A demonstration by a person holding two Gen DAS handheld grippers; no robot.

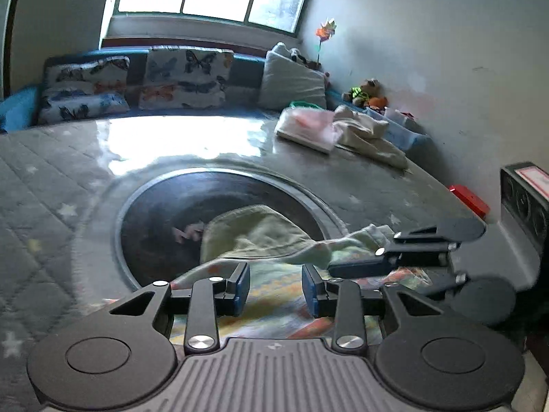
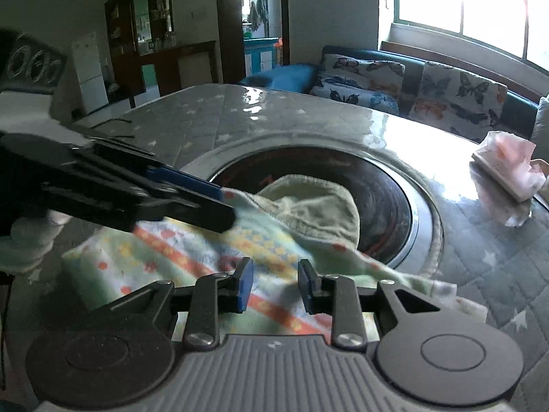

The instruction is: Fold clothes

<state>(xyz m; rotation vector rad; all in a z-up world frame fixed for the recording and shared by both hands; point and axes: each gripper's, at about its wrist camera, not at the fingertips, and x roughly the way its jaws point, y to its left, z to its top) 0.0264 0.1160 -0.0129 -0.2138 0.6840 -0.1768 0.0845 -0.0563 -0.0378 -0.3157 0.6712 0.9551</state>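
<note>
The patterned garment (image 2: 192,257) lies spread on the desk (image 2: 212,116) at its near edge, its green top part (image 2: 315,206) bunched and lapping over the dark round inset (image 2: 384,185) in the middle; this flat spread suits folding, since edges can be lifted and laid over; the left tongs (image 1: 276,292) stand narrowly parted with nothing between the blue pads, hovering just above the striped cloth, which fills the gap below them; in the right wrist view the left tongs (image 2: 226,206) reach in from the left with their tips at the garment's upper edge, touching or just above it, I cannot tell which; the right tongs (image 2: 276,285) are likewise parted a little and empty, with the cloth directly beneath and ahead; in the left wrist view the right tongs (image 1: 357,267) sit at the garment's right side near a pale sleeve (image 1: 322,249); farther back, well apart, other clothes (image 1: 343,127) lie piled, seemingly set aside to keep the working patch free; whether a fold is being started or has just been released, the scene fits both
</note>
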